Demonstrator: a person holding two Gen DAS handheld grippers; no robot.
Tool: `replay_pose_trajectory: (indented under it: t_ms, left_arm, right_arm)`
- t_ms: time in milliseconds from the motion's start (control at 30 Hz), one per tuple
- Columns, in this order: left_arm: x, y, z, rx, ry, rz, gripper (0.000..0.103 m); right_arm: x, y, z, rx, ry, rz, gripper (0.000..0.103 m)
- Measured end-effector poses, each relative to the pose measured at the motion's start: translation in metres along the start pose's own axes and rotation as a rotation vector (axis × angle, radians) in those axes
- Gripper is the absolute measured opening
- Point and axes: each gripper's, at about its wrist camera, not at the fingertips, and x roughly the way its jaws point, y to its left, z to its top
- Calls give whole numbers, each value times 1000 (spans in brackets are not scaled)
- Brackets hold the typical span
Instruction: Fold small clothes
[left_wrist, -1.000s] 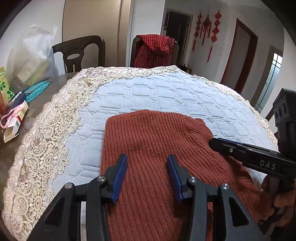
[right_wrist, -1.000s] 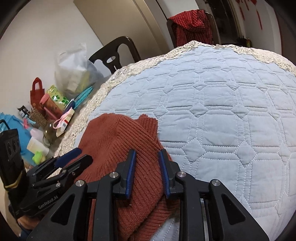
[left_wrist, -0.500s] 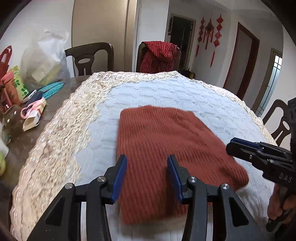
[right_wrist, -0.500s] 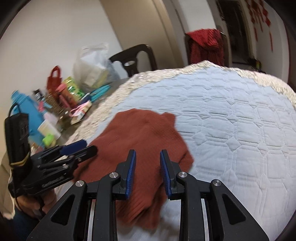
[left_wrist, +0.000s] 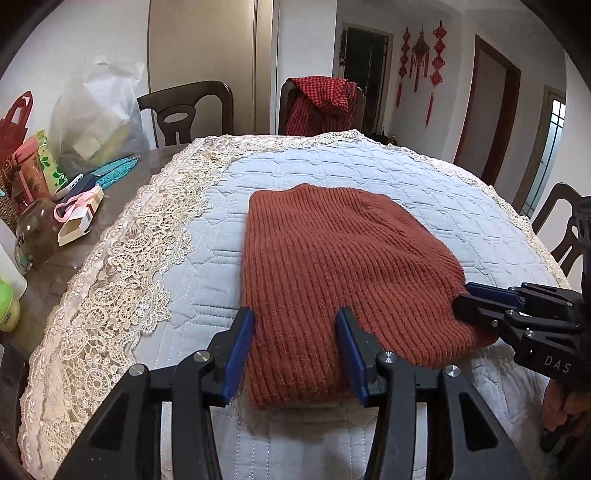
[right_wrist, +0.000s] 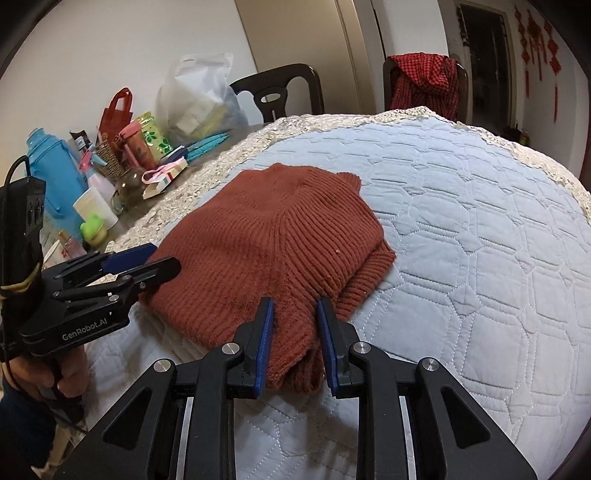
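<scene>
Both wrist views sit low and close at the near edge of the folded rust sweater, facing the far chairs; each shares the sweater.

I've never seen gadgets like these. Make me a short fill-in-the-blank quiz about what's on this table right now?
1. The folded knit sweater is rust-____ in colour.
2. It lies on a quilted light-blue ____.
3. The checked red garment hangs over the back of a ____.
4. The left gripper and right gripper both have their jaws ____, a near edge of the sweater between them.

Missing words: red; cloth; chair; open
</scene>
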Motion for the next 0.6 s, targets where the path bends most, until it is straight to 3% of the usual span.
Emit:
replay_pose_trajectory:
  t_ms: [467,600]
  left_arm:
    - [-15,5,-7,-5,-4,-3,50]
    - [-6,3,-13,-4,15,5,50]
  right_arm:
    - [-17,7,-4,-10,-1,-22,25]
    - [-5,1,-12,9,44,-23,25]
